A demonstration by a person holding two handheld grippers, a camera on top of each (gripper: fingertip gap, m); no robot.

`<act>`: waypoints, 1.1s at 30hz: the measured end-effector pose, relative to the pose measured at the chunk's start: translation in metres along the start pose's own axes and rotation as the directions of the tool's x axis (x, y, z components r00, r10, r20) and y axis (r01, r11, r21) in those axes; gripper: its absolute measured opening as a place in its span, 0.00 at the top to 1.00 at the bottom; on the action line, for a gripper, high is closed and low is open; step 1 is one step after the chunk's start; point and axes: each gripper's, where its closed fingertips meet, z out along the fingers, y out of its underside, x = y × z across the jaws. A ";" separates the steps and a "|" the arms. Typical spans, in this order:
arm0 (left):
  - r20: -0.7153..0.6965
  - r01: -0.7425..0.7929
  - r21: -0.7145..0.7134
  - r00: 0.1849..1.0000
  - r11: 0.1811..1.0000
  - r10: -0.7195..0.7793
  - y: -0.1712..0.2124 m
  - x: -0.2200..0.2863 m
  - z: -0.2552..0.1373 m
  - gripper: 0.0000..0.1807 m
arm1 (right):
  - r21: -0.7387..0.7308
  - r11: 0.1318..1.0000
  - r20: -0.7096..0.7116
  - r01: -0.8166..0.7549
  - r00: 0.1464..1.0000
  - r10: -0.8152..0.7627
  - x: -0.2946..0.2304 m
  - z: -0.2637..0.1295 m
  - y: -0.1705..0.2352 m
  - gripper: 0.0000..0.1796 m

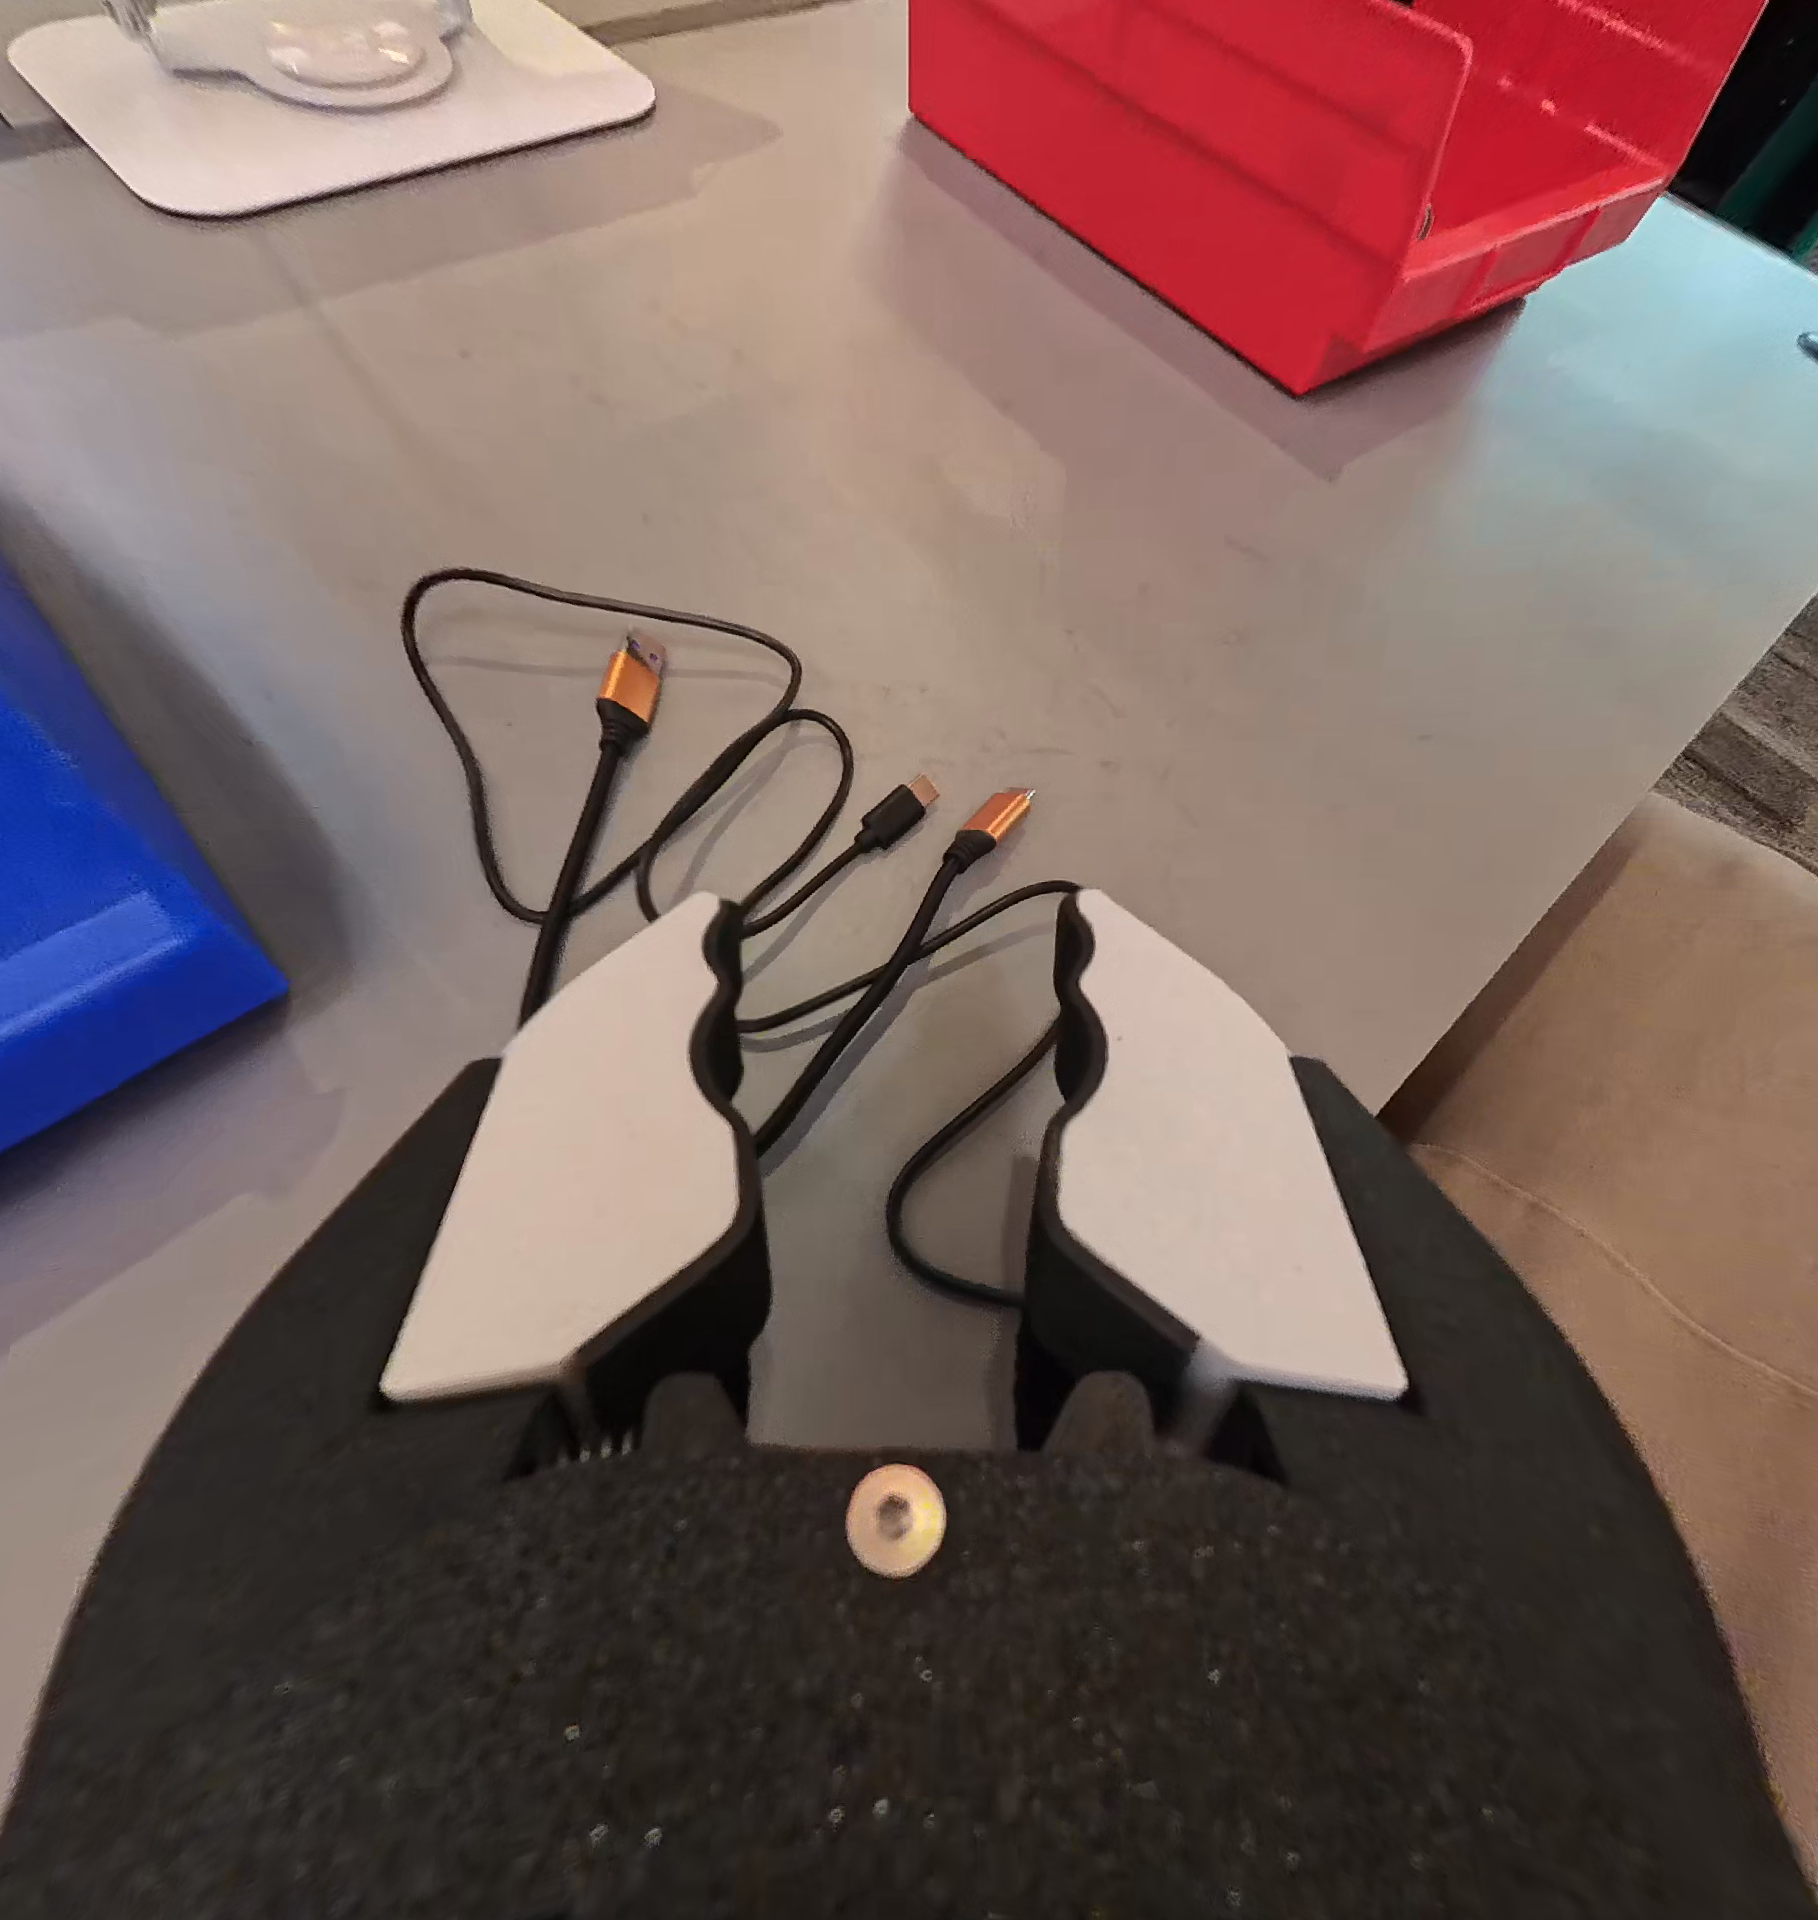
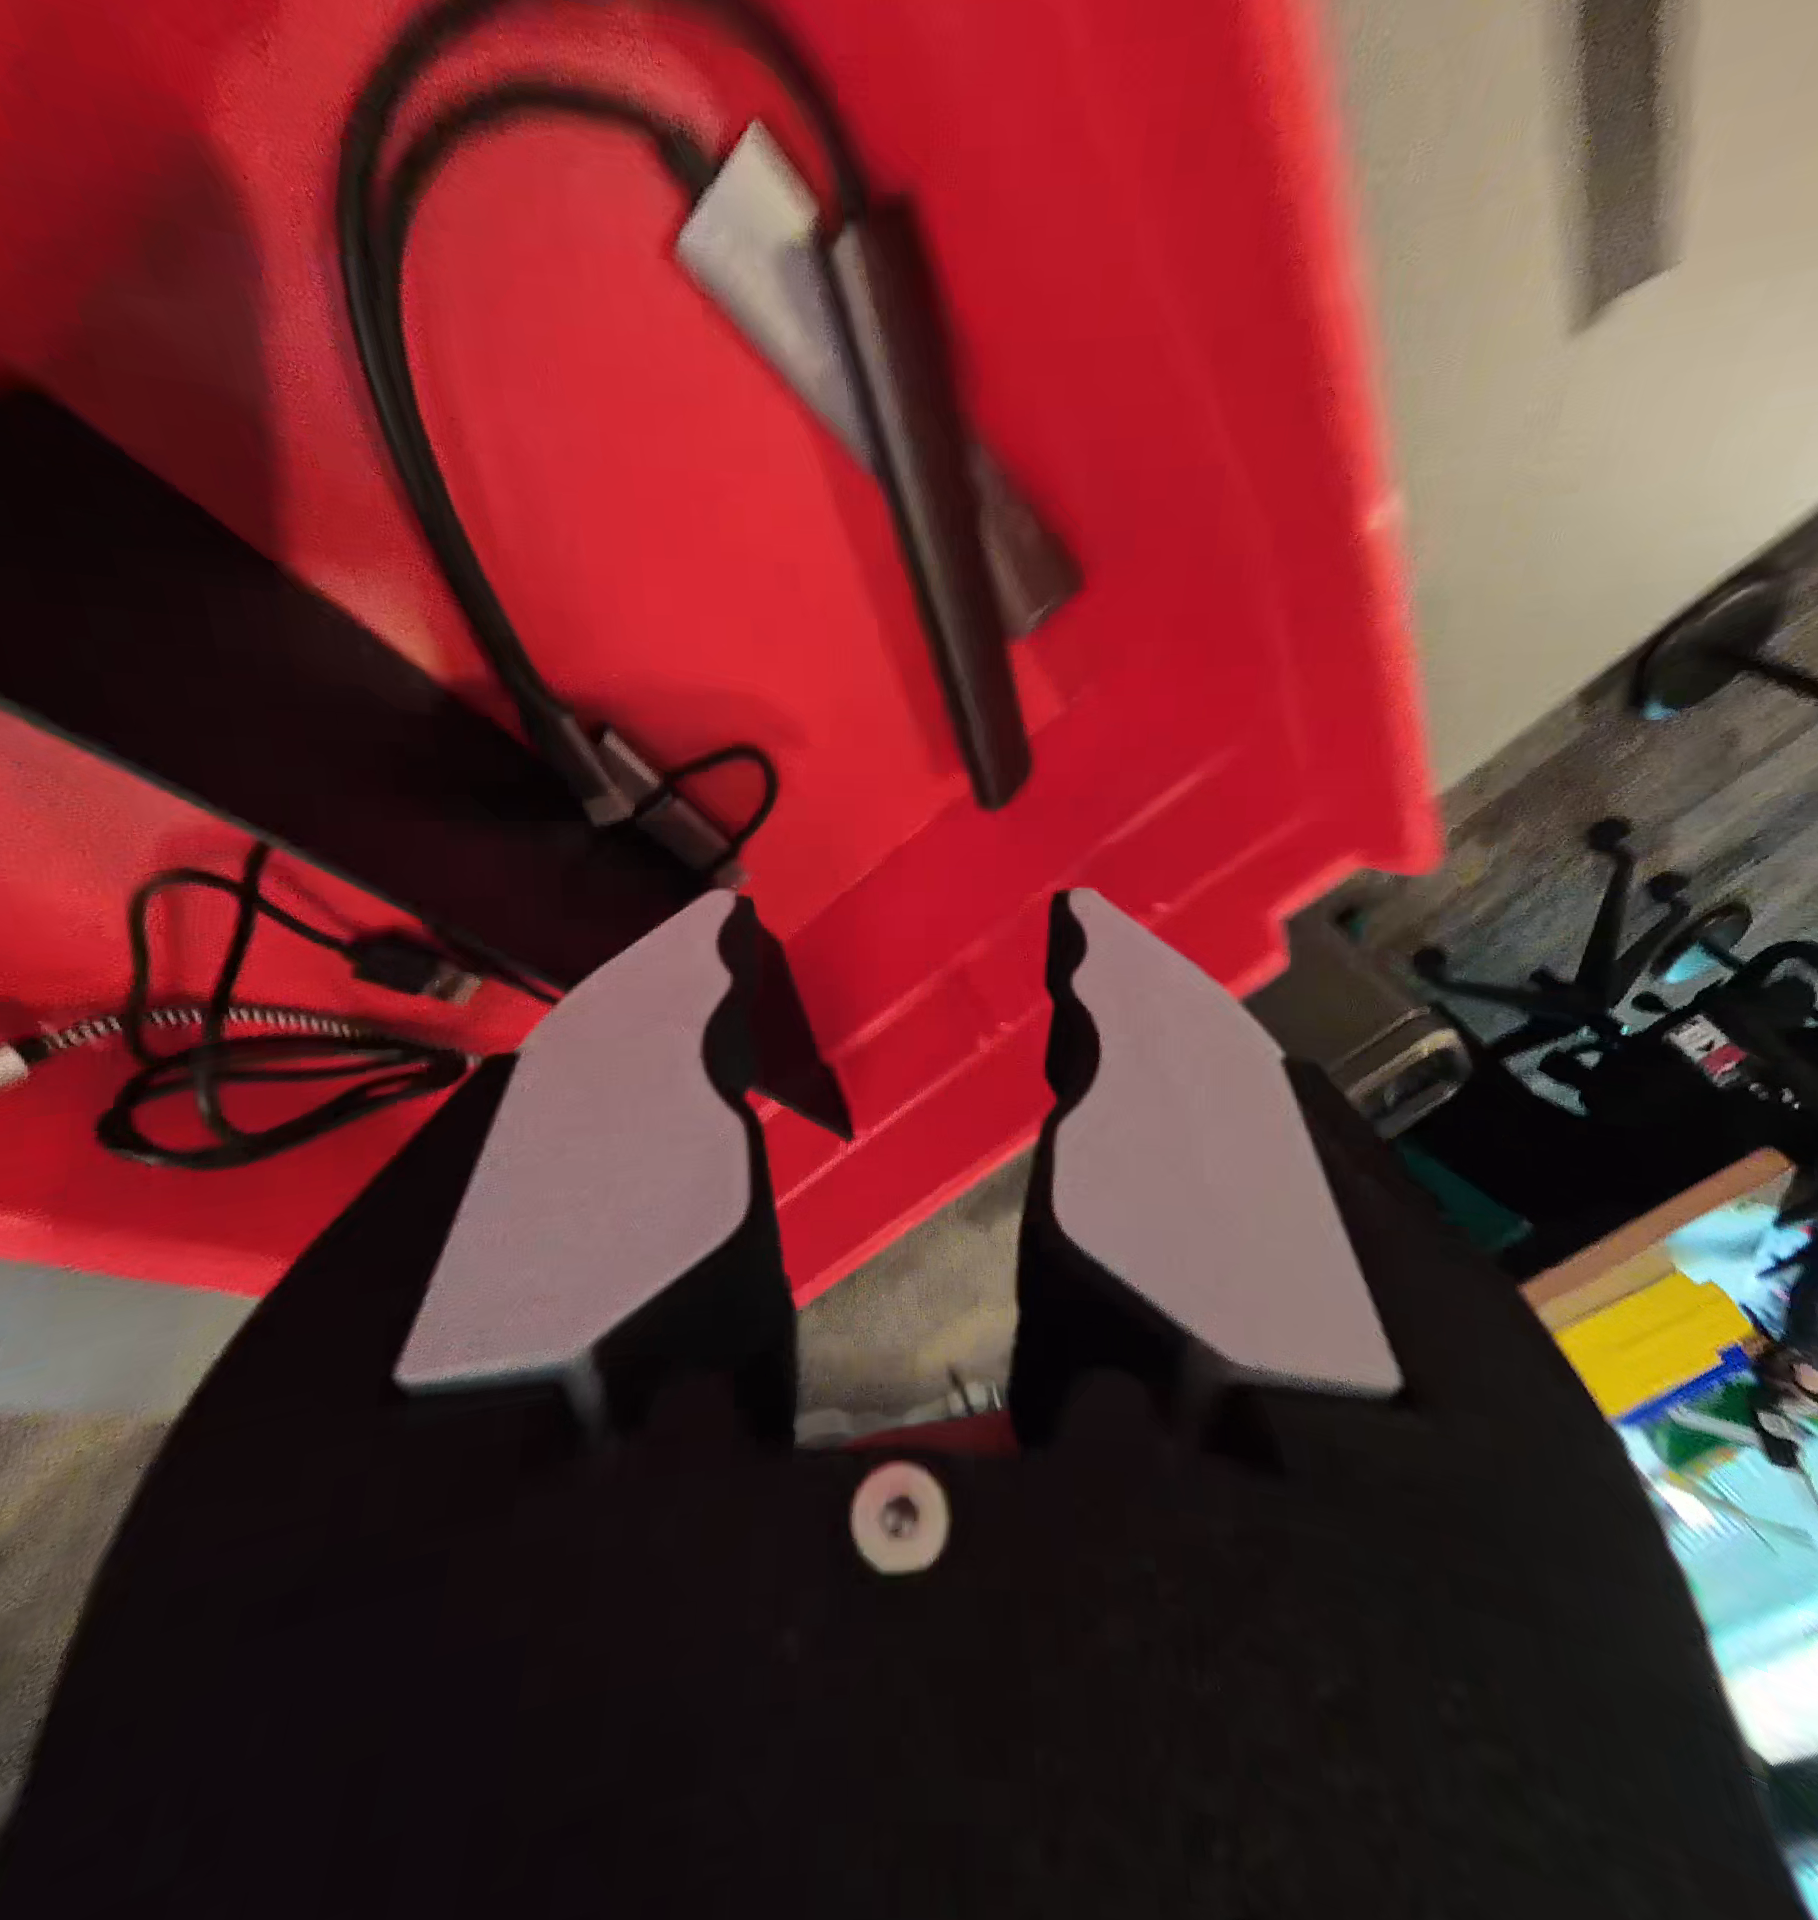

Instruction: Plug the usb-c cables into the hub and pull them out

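Red bin [image 2: 593,499] holds the hub [image 2: 884,416], far ahead of the empty, spread right gripper [image 2: 900,914]; left gripper [image 1: 900,914] likewise released over cables [image 1: 884,821].

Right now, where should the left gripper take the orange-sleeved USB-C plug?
Grip the orange sleeve across its sides, approaching from behind along the cable. The plug lies flat on the table, tip pointing away, ahead of the open left gripper.
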 end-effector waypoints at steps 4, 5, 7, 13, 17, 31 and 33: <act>-0.012 -0.053 0.054 0.998 0.997 0.054 -0.008 -0.011 -0.021 0.68 | 0.470 0.875 -0.035 -0.120 0.987 0.155 -0.019 -0.081 -0.034 0.76; -0.122 -0.083 0.052 0.989 0.995 0.089 -0.006 0.000 -0.026 0.68 | 0.598 0.791 0.008 -0.127 0.988 0.153 -0.045 -0.106 -0.039 0.76; -0.260 -0.102 0.037 0.960 0.994 0.108 0.004 0.007 -0.036 0.73 | 0.790 0.584 0.211 -0.188 0.977 0.030 -0.127 -0.151 -0.047 0.78; -0.315 -0.019 -0.039 0.949 0.999 0.005 0.021 -0.004 -0.035 0.72 | 0.872 0.462 0.448 -0.164 0.651 -0.613 -0.391 -0.169 -0.033 0.71; -0.238 -0.157 -0.104 0.963 0.982 0.128 0.032 -0.003 -0.028 0.72 | 0.828 0.558 0.410 0.060 0.615 -0.674 -0.472 -0.117 -0.033 0.71; -0.193 -0.270 -0.300 0.956 0.915 0.219 0.051 -0.026 -0.007 0.84 | 0.867 0.496 0.406 -0.047 0.643 -0.649 -0.490 -0.118 -0.031 0.79; -0.174 -0.294 -0.314 0.952 0.903 0.250 0.055 -0.027 -0.002 0.84 | 0.861 0.504 0.423 -0.059 0.633 -0.648 -0.489 -0.118 -0.030 0.79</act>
